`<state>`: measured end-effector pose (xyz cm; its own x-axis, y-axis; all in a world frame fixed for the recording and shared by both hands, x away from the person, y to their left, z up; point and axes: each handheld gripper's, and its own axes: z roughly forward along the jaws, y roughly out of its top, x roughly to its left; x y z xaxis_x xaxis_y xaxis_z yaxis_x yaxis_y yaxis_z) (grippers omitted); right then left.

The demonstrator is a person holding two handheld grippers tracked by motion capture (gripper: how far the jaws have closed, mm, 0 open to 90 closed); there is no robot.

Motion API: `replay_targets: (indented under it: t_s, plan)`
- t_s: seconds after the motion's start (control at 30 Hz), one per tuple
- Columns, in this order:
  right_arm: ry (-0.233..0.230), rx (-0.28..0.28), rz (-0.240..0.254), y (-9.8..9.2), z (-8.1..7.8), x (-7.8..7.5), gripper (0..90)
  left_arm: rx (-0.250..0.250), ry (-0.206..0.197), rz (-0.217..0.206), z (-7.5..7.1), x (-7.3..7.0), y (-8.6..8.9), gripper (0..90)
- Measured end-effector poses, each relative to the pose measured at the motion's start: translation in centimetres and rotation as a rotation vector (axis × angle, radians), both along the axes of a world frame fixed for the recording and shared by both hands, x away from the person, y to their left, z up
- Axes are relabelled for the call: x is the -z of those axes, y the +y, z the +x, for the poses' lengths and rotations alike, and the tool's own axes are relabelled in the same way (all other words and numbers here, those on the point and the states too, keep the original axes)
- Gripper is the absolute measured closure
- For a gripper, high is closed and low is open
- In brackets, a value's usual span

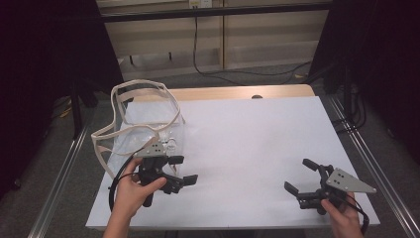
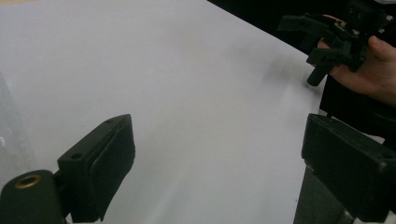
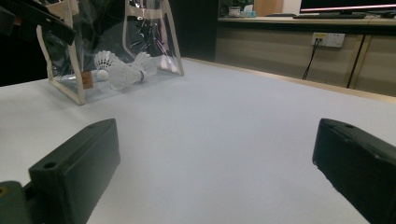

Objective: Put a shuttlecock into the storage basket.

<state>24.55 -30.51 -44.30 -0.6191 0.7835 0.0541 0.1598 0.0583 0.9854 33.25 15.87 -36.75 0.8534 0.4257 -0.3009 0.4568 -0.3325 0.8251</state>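
**Both hand-held grippers open over the desk, clear bag at far left**

A clear plastic bag [image 1: 148, 126] with cream-coloured trim and handles stands on the left side of the white desk [image 1: 247, 148], towards the far edge. In the right gripper view two white shuttlecocks [image 3: 122, 70] lie inside the bag on its bottom, touching each other.

The left hand-held gripper [image 1: 182, 171] is held by the person's left hand [image 1: 132, 191] just in front of the bag, on its near side; its jaws point to the right and stand wide apart with nothing between them. In the left gripper view the bare desk surface lies between the two black jaws.

The right hand-held gripper [image 1: 299, 174] is held by the right hand [image 1: 344, 215] at the near right corner of the desk, well apart from the bag. Its jaws point left, spread wide and hold nothing. In the right gripper view they frame bare desk, with the bag far off at the upper left
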Motion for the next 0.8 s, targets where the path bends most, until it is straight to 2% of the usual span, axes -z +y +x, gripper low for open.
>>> replay_targets:
  t_s: [0.13, 0.27, 0.63, 0.73, 0.8]
  plan:
    - [0.002, 0.001, -0.002, 0.0, 0.0, 0.0, 0.4, -0.012, 0.0, -0.02, -0.1, 0.6, 0.3, 9.6]
    - [0.001, 0.001, -0.002, 0.0, 0.0, 0.0, 0.4, -0.015, 0.001, -0.015, -0.1, 1.0, 0.7, 9.7]
    - [-0.001, 0.0, -0.002, 0.0, 0.0, 0.0, 0.4, -0.01, -0.018, -0.038, -0.3, 1.8, 1.0, 9.3]
    - [-0.003, -0.001, -0.001, 0.0, 0.0, 0.0, 0.4, -0.015, -0.024, -0.028, -0.3, 2.0, 1.2, 9.3]
    - [-0.001, -0.004, -0.004, 0.0, 0.1, 0.1, 0.4, -0.018, -0.025, -0.047, -0.3, 2.0, 1.3, 9.3]
